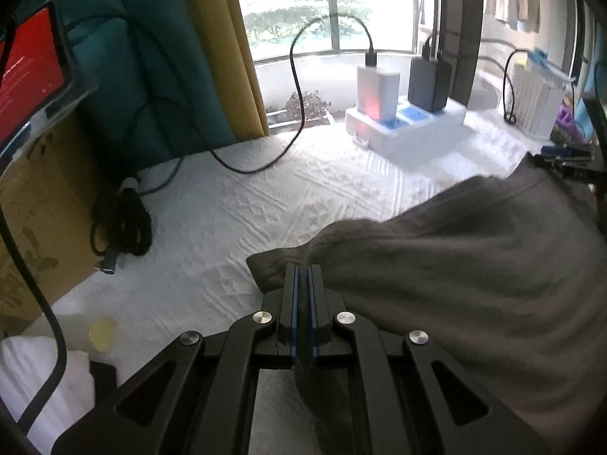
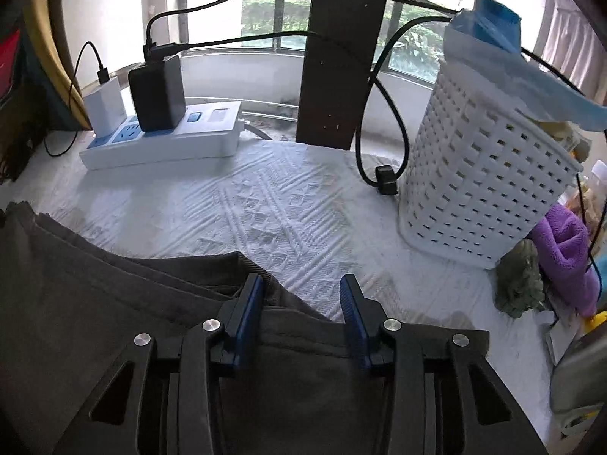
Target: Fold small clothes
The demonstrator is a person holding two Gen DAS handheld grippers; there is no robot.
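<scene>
1. Left wrist view: the left gripper (image 1: 302,276) has its blue-padded jaws pressed together on a corner of the dark grey cloth garment (image 1: 474,265), pinching it.
2. From that pinch the garment stretches up and to the right, its long axis slanting toward the frame's right edge; its far end is cut off there, and motion blur softens its folds.
3. Right wrist view: the right gripper (image 2: 303,295) stands with jaws apart, nothing pinched; the same dark grey cloth garment (image 2: 114,303) lies under its left finger (image 2: 250,303), hem running leftward.
4. Much of the garment is hidden beneath the gripper linkage.
5. Everything rests on a white textured bedspread (image 2: 284,208).
6. Farther off stand a white perforated plastic basket (image 2: 481,174) on the right and a white power strip (image 2: 163,144) with chargers on the left.
7. Black cables (image 1: 296,87) loop over the bedspread near the window.
</scene>
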